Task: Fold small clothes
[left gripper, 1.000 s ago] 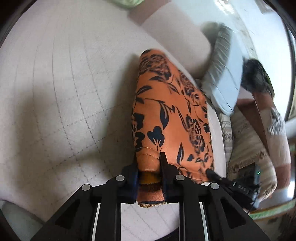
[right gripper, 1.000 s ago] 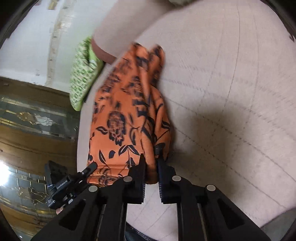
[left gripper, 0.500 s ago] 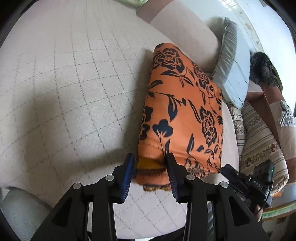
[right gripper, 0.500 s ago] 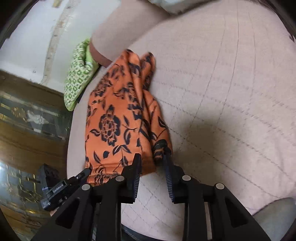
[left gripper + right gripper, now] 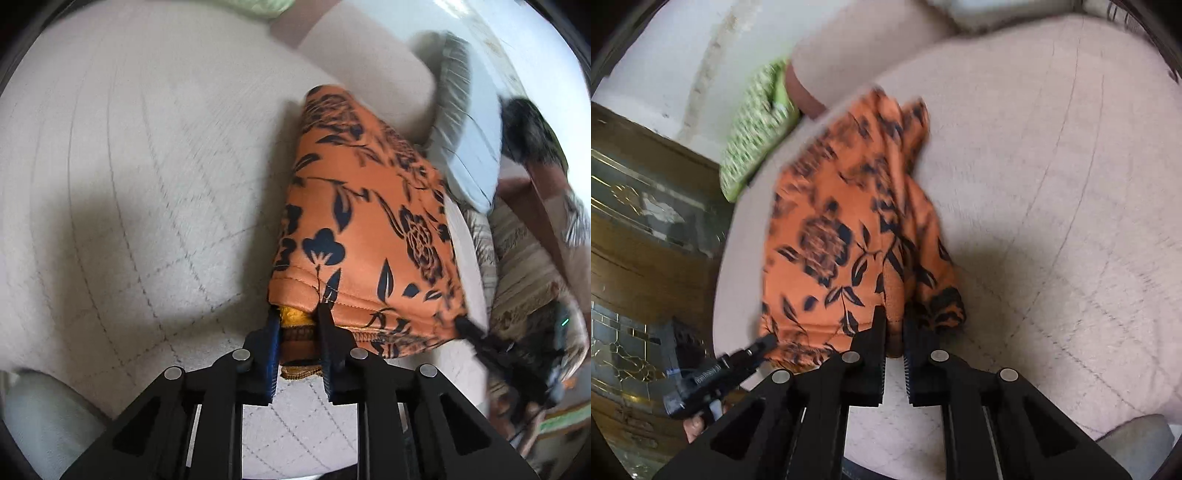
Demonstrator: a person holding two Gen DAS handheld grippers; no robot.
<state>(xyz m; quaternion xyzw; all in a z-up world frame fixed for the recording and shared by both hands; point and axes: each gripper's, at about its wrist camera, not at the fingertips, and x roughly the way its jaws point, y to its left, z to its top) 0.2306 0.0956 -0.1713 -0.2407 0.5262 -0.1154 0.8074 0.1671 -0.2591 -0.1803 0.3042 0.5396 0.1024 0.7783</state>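
Across the middle of both wrist views lies the orange flowered garment (image 5: 369, 221), spread on the pale quilted cushion (image 5: 129, 184), and I have a corner of its near hem in each tool. My left gripper (image 5: 297, 314) is pinched narrow on the hem at lower centre, with a yellow inner layer bunched between the jaws. My right gripper (image 5: 894, 325) is nearly closed on the opposite corner, where the cloth gathers into a tuck.

What worries me is the grip itself. Each hold is on a thick, layered bunch near the very edge, so if I lift or pull unevenly one corner could slide out, and the fold would land crooked. The garment's far side sits close to the cushion's edge at the right of the left view, beside a grey pillow (image 5: 461, 147); dragging that way could take it over the side.

Compared with half a second earlier, both sets of jaws have just been closing: they stood clearly wider then, loosely straddling the hem, and now they press on it. The cloth itself lies in much the same place. A green patterned pillow (image 5: 753, 136) stays at the upper left of the right view.
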